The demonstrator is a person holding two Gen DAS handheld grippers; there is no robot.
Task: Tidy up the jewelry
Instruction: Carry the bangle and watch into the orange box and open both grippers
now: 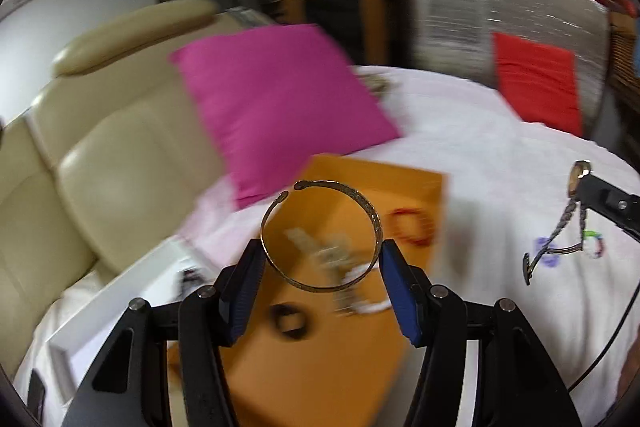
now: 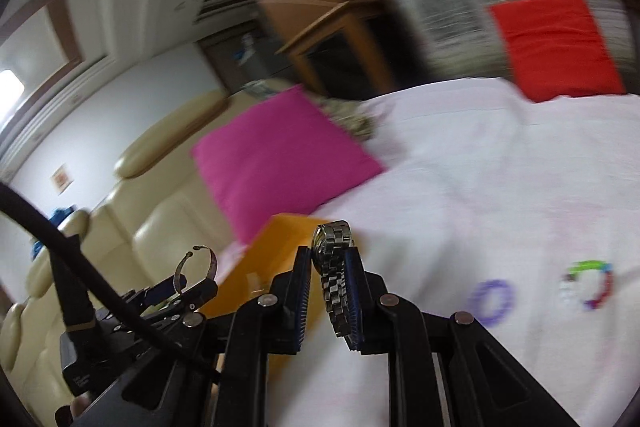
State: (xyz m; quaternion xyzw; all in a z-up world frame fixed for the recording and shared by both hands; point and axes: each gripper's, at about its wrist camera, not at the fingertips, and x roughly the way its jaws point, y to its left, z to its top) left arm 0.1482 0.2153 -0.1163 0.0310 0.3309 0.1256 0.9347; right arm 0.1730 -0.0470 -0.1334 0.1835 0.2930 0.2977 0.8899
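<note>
**Bangle and watch lifted together above a bed of scattered jewelry**

The left gripper [image 1: 322,259] held a gold open bangle [image 1: 320,235] across its width, the blue pads [image 1: 246,291] pressing on opposite sides of the ring so that it stood out flat and level ahead of the fingers, its gap pointing away; the jaws stood wide, spread only as far as the bangle forced them. The right gripper [image 2: 330,291] was nearly closed on a steel link watch [image 2: 334,267], pinching the band between its pads, the case uppermost and the loose band and clasp dangling below, as the left view showed [image 1: 560,227]; a grip on the band probably kept the case face clear of the pads. Both pieces hung clear above the white-covered bed [image 1: 480,147], over or near an orange board [image 1: 320,347] that carried a red bracelet [image 1: 412,227], a black ring-shaped piece [image 1: 290,321] and a blurred silver-and-white item [image 1: 352,283]; the board seemed to serve as the sorting spot. A purple ring [image 2: 492,301] and a multicolored bead bracelet [image 2: 590,283] lay apart on the sheet, not yet gathered. A pink cushion [image 1: 280,99] and a cream sofa [image 1: 100,167] stood beyond. Both grippers pointed forward and slightly down, side by side, the left one tilted in the right view [image 2: 192,279]; heavy blur suggested motion.
</note>
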